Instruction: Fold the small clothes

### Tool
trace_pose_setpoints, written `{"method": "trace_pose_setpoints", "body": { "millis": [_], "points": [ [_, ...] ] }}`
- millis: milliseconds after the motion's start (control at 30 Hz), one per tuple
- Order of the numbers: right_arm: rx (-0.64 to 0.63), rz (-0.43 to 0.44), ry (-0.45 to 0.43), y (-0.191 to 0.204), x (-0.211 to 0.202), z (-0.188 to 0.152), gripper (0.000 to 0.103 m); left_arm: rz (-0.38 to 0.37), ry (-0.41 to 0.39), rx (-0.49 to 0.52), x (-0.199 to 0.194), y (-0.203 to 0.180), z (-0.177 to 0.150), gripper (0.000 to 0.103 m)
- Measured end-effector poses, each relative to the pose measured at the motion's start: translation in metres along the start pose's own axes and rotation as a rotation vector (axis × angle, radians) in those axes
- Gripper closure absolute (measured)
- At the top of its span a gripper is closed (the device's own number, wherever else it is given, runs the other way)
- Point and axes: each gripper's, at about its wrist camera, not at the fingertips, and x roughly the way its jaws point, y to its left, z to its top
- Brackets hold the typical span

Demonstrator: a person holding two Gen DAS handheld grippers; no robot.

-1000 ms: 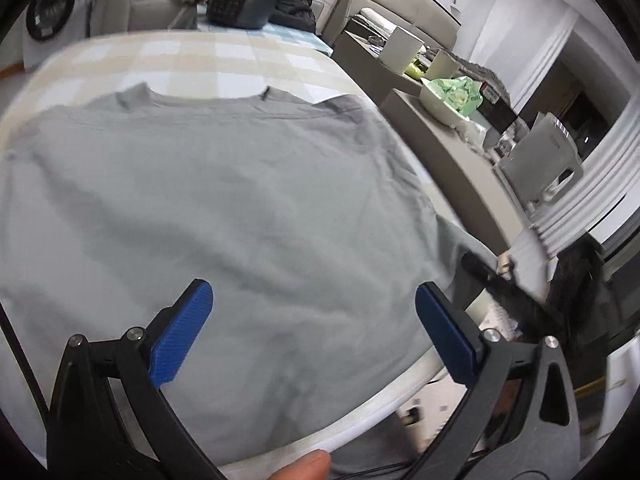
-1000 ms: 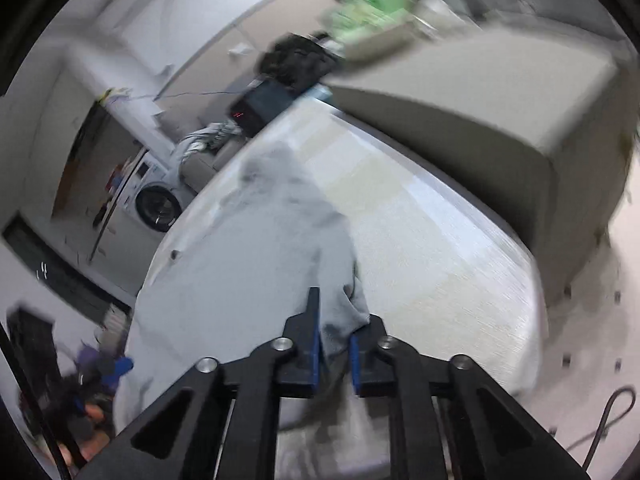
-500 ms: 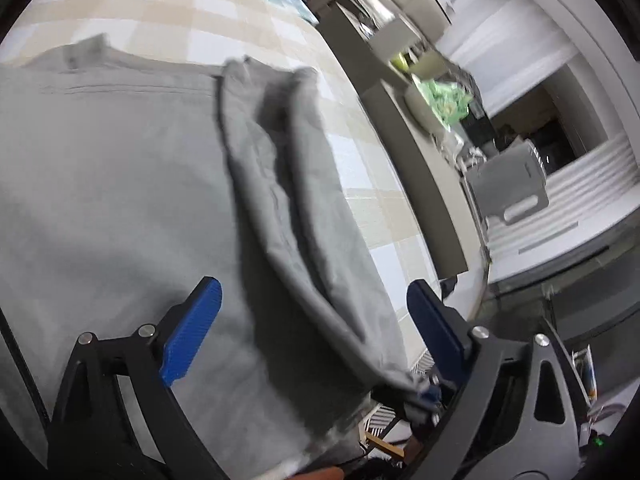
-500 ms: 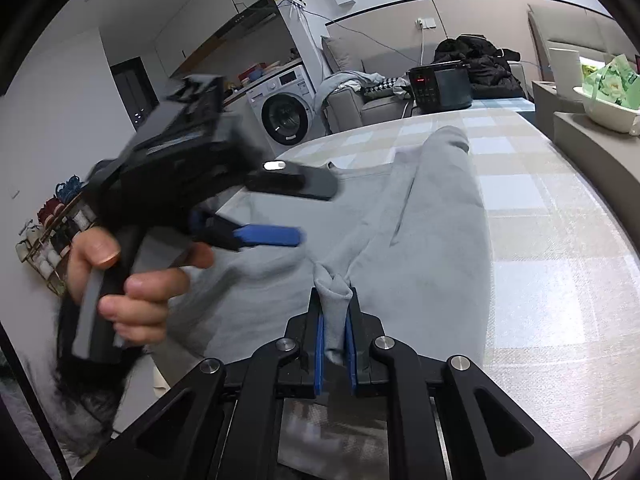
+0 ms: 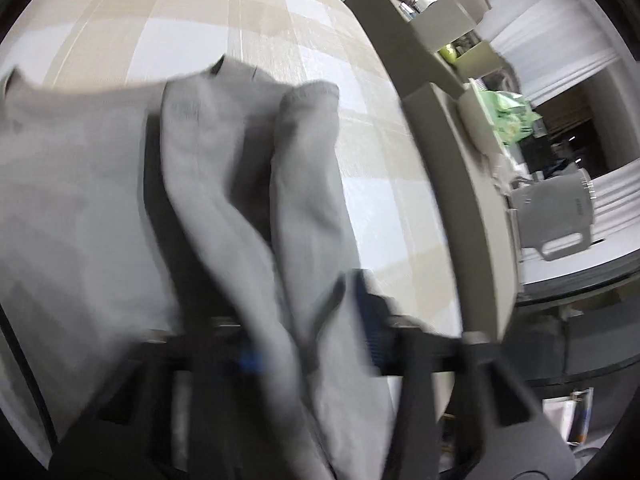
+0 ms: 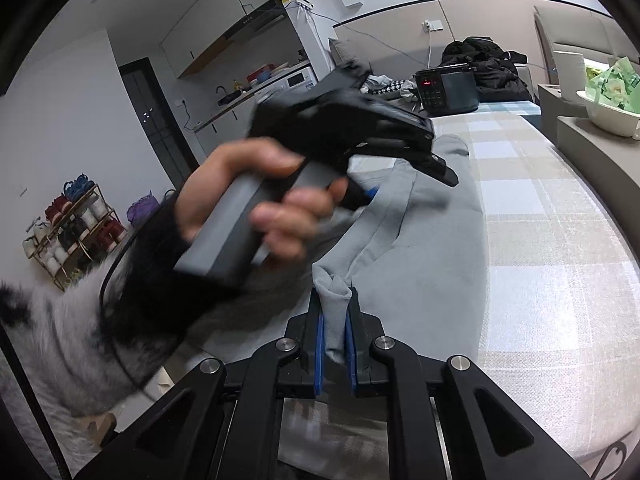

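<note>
A grey shirt lies on the checked tablecloth, its right side lifted into a long fold. My left gripper is blurred; the raised fold runs between its blue pads, which stand close on the cloth. In the right wrist view my right gripper is shut on a bunched corner of the grey shirt, held above the table. The left gripper, in the person's hand, hangs over the shirt just ahead.
A beige cabinet runs along the table's right side, with a bowl of green items on it. A black appliance and dark clothes sit at the table's far end. A shoe rack stands at the left.
The left gripper has moved forward onto the raised fold and its pads have closed in from wide open. The right gripper keeps its hold on the shirt corner.
</note>
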Motion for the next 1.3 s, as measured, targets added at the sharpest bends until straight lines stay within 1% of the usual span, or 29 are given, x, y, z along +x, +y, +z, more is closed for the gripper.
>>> {"method": "trace_pose_setpoints", "body": {
  "millis": [67, 200, 300, 367, 433, 467, 533, 633, 700, 767, 800, 833, 867, 900, 933, 967, 1000, 1033, 1067, 1100, 1133, 1167, 1200, 1233, 1300],
  "points": [
    [-0.008, -0.006, -0.001, 0.001, 0.001, 0.002, 0.094, -0.001, -0.022, 0.029, -0.004, -0.005, 0.004, 0.098],
    [-0.02, 0.014, -0.018, 0.007, -0.003, 0.008, 0.094, -0.016, -0.104, 0.107, -0.036, -0.017, 0.002, 0.099],
    [-0.065, 0.052, -0.028, 0.026, -0.003, 0.016, 0.094, -0.034, -0.174, 0.13, -0.079, -0.01, -0.003, 0.099],
    [-0.111, 0.092, -0.029, 0.048, 0.001, 0.023, 0.094, -0.043, -0.213, 0.132, -0.11, 0.002, -0.011, 0.099],
    [-0.158, 0.136, -0.028, 0.072, 0.008, 0.03, 0.094, -0.029, -0.267, 0.134, -0.151, 0.028, -0.021, 0.099],
    [-0.181, 0.165, -0.026, 0.086, 0.014, 0.033, 0.094, -0.021, -0.285, 0.132, -0.165, 0.037, -0.024, 0.099],
    [-0.224, 0.229, -0.009, 0.116, 0.029, 0.037, 0.094, 0.012, -0.327, 0.117, -0.205, 0.07, -0.038, 0.099],
    [-0.29, 0.302, 0.025, 0.162, 0.055, 0.038, 0.094, 0.068, -0.363, 0.06, -0.249, 0.124, -0.059, 0.099],
    [-0.318, 0.351, 0.066, 0.196, 0.078, 0.036, 0.094, 0.097, -0.368, 0.02, -0.268, 0.16, -0.072, 0.099],
    [-0.347, 0.4, 0.147, 0.222, 0.106, 0.029, 0.086, 0.159, -0.387, -0.033, -0.284, 0.205, -0.084, 0.099],
    [-0.366, 0.403, 0.201, 0.233, 0.121, 0.023, 0.082, 0.19, -0.395, -0.055, -0.287, 0.226, -0.088, 0.099],
    [-0.387, 0.396, 0.251, 0.24, 0.132, 0.017, 0.073, 0.249, -0.382, -0.083, -0.284, 0.25, -0.09, 0.099],
    [-0.398, 0.395, 0.278, 0.243, 0.138, 0.013, 0.072, 0.285, -0.369, -0.112, -0.283, 0.269, -0.093, 0.098],
    [-0.4, 0.389, 0.284, 0.242, 0.14, 0.012, 0.071, 0.304, -0.35, -0.151, -0.278, 0.287, -0.096, 0.098],
    [-0.399, 0.372, 0.279, 0.237, 0.138, 0.013, 0.066, 0.291, -0.347, -0.164, -0.276, 0.296, -0.099, 0.097],
    [-0.388, 0.354, 0.264, 0.229, 0.135, 0.015, 0.059, 0.27, -0.356, -0.169, -0.275, 0.303, -0.103, 0.093],
    [-0.372, 0.333, 0.25, 0.221, 0.131, 0.019, 0.057, 0.264, -0.366, -0.161, -0.277, 0.304, -0.106, 0.086],
    [-0.341, 0.292, 0.231, 0.205, 0.127, 0.024, 0.055, 0.26, -0.37, -0.144, -0.279, 0.303, -0.108, 0.081],
    [-0.312, 0.252, 0.221, 0.192, 0.125, 0.03, 0.052, 0.263, -0.371, -0.122, -0.281, 0.302, -0.111, 0.066],
    [-0.265, 0.192, 0.212, 0.171, 0.125, 0.036, 0.05, 0.273, -0.373, -0.115, -0.281, 0.299, -0.113, 0.052],
    [-0.204, 0.129, 0.2, 0.146, 0.127, 0.043, 0.048, 0.284, -0.381, -0.113, -0.281, 0.295, -0.116, 0.048],
    [-0.149, 0.067, 0.196, 0.127, 0.131, 0.048, 0.047, 0.292, -0.374, -0.11, -0.28, 0.292, -0.119, 0.046],
    [-0.103, 0.019, 0.198, 0.108, 0.137, 0.057, 0.047, 0.296, -0.362, -0.108, -0.274, 0.282, -0.118, 0.046],
    [-0.043, -0.025, 0.197, 0.089, 0.144, 0.062, 0.047, 0.291, -0.353, -0.11, -0.273, 0.282, -0.121, 0.046],
    [0.065, -0.049, 0.236, 0.053, 0.165, 0.067, 0.047, 0.28, -0.337, -0.145, -0.271, 0.283, -0.128, 0.046]
  ]
}}
